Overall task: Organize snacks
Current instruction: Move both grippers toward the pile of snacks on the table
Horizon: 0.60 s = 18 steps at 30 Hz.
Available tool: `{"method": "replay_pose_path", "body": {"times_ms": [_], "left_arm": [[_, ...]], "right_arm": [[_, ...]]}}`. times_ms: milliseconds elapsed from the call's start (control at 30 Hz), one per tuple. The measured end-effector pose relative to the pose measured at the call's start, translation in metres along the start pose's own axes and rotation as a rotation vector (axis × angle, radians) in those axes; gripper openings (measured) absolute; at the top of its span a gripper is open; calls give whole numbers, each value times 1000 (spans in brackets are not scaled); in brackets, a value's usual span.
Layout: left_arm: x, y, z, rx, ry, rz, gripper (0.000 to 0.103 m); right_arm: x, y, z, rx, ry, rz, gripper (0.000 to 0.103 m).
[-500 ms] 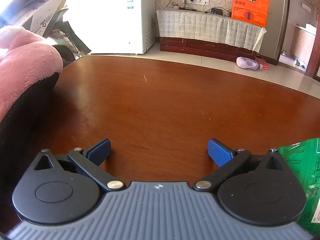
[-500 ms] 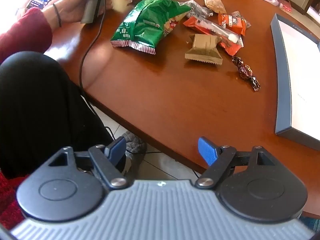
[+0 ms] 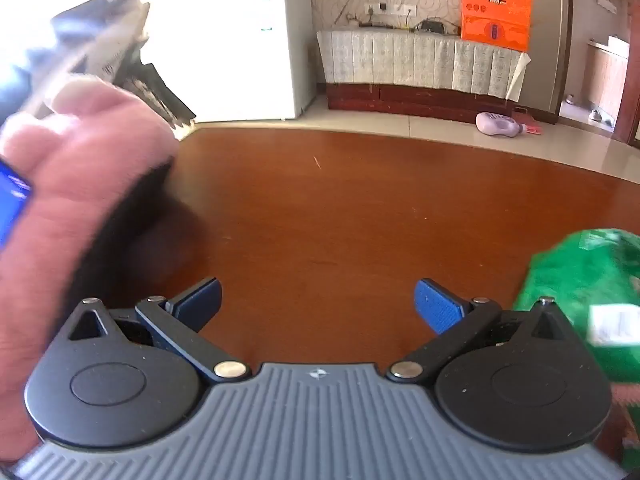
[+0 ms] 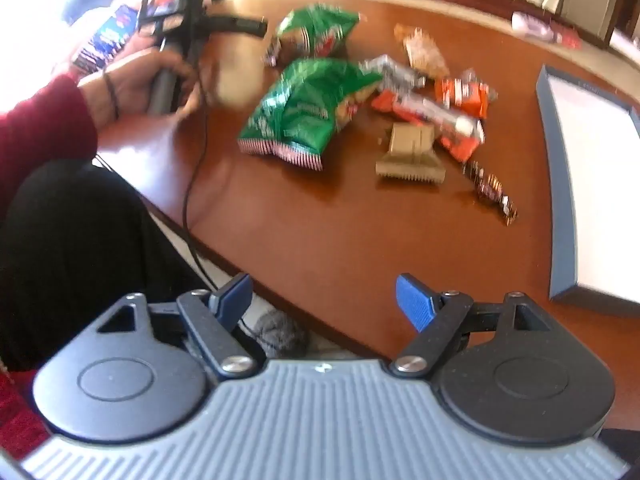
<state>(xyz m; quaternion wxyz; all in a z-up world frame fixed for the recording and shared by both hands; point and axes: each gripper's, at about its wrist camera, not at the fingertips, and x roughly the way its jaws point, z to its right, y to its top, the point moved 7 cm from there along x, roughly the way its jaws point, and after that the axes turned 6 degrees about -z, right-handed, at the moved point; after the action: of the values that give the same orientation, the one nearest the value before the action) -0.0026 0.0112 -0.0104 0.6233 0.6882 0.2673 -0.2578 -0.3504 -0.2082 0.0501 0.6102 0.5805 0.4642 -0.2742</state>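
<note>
Snacks lie in a heap on the brown table [image 4: 320, 224]: a near green bag [image 4: 308, 110], a second green bag [image 4: 320, 28] behind it, orange packs [image 4: 464, 96], a tan wrapper [image 4: 410, 150], a beige pack [image 4: 424, 52] and a dark wrapped candy [image 4: 490, 188]. My right gripper [image 4: 324, 300] hangs open over the table's near edge, well short of them. My left gripper [image 3: 318, 306] is open over bare wood, with a blurred green bag [image 3: 588, 280] just to its right. In the right wrist view a hand [image 4: 140, 84] holds the left gripper's handle.
A grey-rimmed white tray [image 4: 560, 184] lies at the table's right. A pink fuzzy cushion [image 3: 76, 200] presses in at the left of the left wrist view. A cable [image 4: 192, 184] trails off the table edge. Beyond stand a white freezer [image 3: 240, 52] and a cabinet [image 3: 420, 68].
Both views are blurred by motion. The left gripper has swung so the green bag shows larger at its right. The right gripper has risen, and the snack heap sits lower in its view.
</note>
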Motion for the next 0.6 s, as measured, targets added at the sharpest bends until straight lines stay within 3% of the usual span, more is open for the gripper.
{"method": "replay_pose_path", "body": {"times_ms": [200, 400, 600], "left_arm": [[-81, -4, 15, 21, 9, 68, 103], [-168, -18, 50, 5, -39, 122, 103], [-213, -42, 90, 14, -89, 143, 103]], "right_arm": [[-20, 19, 1, -91, 11, 146, 81], [-45, 41, 16, -114, -8, 350, 81], [-11, 24, 42, -77, -31, 329, 81]]}}
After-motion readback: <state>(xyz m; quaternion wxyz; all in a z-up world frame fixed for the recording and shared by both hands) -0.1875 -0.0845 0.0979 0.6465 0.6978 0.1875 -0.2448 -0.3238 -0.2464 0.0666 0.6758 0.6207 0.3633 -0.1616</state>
